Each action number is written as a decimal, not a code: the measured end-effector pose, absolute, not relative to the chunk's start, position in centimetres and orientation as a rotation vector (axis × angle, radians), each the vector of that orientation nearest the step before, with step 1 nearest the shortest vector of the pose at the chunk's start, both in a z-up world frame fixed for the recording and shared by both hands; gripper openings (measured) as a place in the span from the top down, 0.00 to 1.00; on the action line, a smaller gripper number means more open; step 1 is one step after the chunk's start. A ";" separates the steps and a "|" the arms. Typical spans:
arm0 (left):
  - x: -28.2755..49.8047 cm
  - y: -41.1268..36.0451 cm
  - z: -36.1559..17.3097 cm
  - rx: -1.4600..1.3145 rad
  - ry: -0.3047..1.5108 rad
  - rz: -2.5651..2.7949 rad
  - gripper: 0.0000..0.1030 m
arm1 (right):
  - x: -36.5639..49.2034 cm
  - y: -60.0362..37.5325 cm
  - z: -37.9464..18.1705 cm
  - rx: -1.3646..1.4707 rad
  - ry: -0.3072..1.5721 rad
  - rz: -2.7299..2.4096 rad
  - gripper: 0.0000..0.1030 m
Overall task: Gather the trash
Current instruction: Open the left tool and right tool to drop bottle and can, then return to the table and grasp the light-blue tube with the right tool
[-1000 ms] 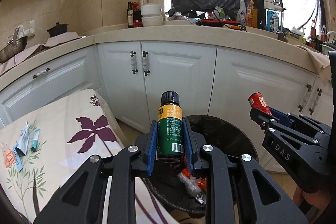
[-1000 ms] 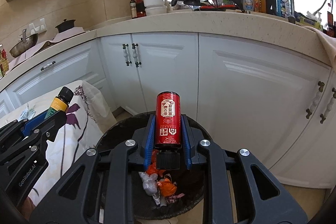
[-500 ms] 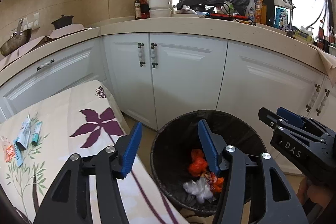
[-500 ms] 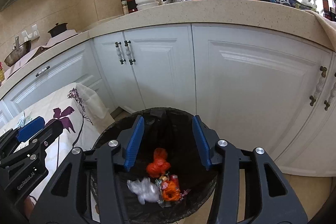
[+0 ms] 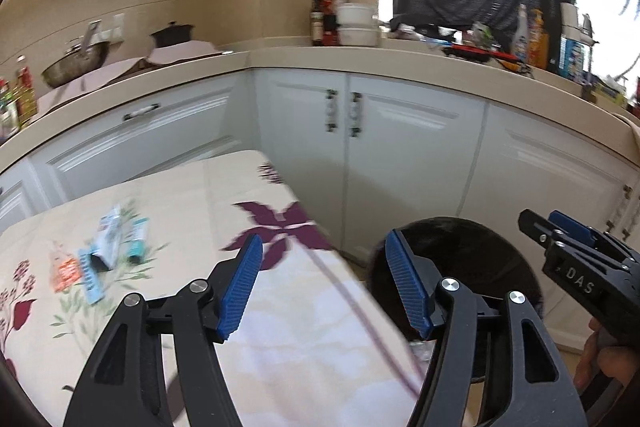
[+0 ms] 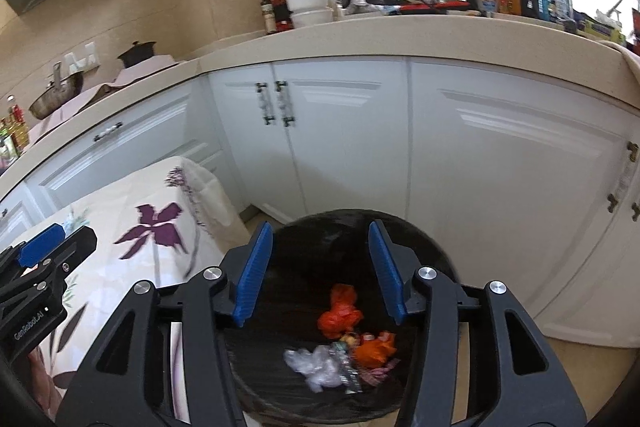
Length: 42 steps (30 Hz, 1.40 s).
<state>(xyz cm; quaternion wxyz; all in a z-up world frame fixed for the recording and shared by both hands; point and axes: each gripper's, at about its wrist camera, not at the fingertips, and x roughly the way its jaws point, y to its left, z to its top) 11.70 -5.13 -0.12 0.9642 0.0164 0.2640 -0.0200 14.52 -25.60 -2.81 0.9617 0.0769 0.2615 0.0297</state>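
While opening, left claw [image 5: 322,283] tilted down, empty

Your left wrist view is smeared by motion: the small blue and orange wrappers [image 5: 100,259] on the floral tablecloth [image 5: 192,211] are too blurred to read. The round black-lined trash bin [image 5: 472,247] is half hidden behind the black gripper finger [image 5: 408,287], and the picture's bottom edge cuts off its near rim.
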 end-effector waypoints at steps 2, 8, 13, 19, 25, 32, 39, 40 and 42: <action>11.5 -3.9 0.0 0.027 0.534 -0.014 0.39 | 14.7 -24.2 -2.6 0.147 0.531 0.091 0.52; 10.1 1.1 -0.1 0.016 0.538 0.096 0.39 | 15.0 -19.5 -2.2 0.120 0.532 0.183 0.52; 8.8 5.4 0.0 0.005 0.539 0.193 0.39 | 15.2 -15.3 -1.9 0.091 0.540 0.260 0.52; 7.3 10.4 0.0 -0.026 0.541 0.296 0.38 | 14.9 -9.9 -1.5 0.043 0.548 0.351 0.52; 6.2 14.8 -0.3 -0.054 0.546 0.381 0.38 | 14.7 -5.0 -1.3 -0.005 0.558 0.428 0.52; 4.8 19.3 -0.6 -0.085 0.556 0.461 0.38 | 14.5 0.5 -1.5 -0.058 0.580 0.513 0.52; 3.7 23.1 -1.3 -0.115 0.576 0.526 0.38 | 14.4 5.4 -2.1 -0.112 0.612 0.587 0.52; 3.6 23.6 -1.4 -0.121 0.578 0.535 0.38 | 14.4 6.0 -2.2 -0.119 0.618 0.595 0.52; 3.3 24.7 -1.7 -0.133 0.585 0.550 0.38 | 14.5 7.3 -2.3 -0.131 0.628 0.610 0.52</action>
